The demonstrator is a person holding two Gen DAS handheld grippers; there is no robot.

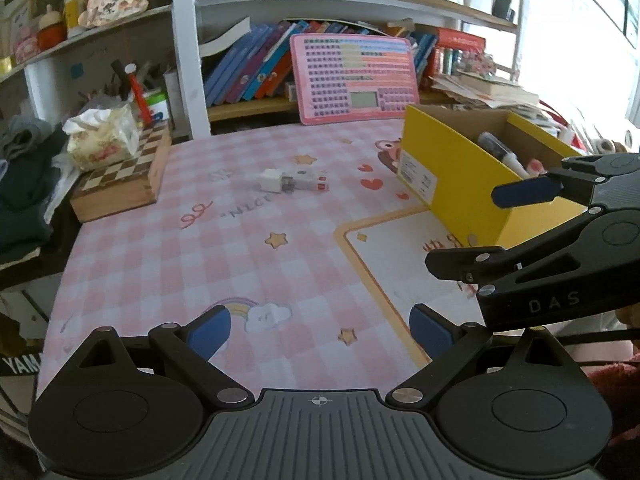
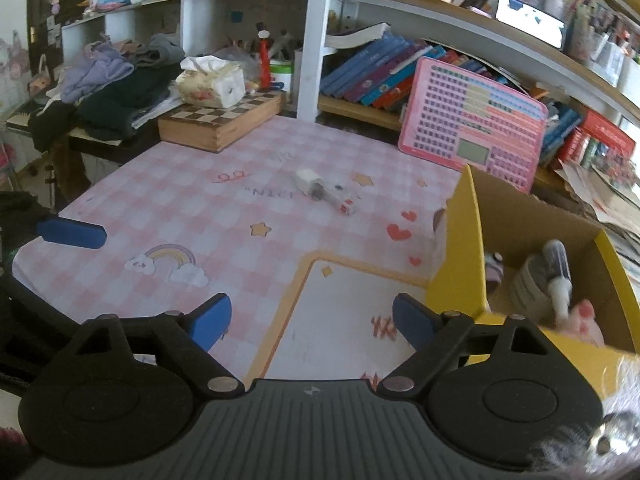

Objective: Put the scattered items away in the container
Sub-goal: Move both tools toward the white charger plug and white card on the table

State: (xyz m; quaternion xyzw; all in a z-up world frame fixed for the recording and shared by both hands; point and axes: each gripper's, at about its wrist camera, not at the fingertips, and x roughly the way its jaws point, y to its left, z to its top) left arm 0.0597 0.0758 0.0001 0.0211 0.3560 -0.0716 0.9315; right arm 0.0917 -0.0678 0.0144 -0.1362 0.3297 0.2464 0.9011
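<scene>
A white charger plug (image 1: 271, 179) and a small white box with a red end (image 1: 308, 182) lie together mid-table; they also show in the right wrist view, the plug (image 2: 307, 179) and the box (image 2: 343, 201). A yellow cardboard box (image 1: 448, 176) stands at the right and holds a glue tube (image 1: 501, 151), a tape roll (image 2: 530, 288) and a pink item (image 2: 585, 320). My left gripper (image 1: 320, 330) is open and empty over the near mat. My right gripper (image 2: 312, 322) is open and empty beside the yellow box (image 2: 460, 264); it shows in the left wrist view (image 1: 480, 228).
A wooden chess box (image 1: 120, 178) with a tissue pack (image 1: 102, 140) sits at the left back. A pink keyboard toy (image 1: 354, 78) leans on the bookshelf behind. Clothes (image 2: 116, 92) are piled at the far left. The left gripper's blue finger (image 2: 72, 233) enters the right wrist view.
</scene>
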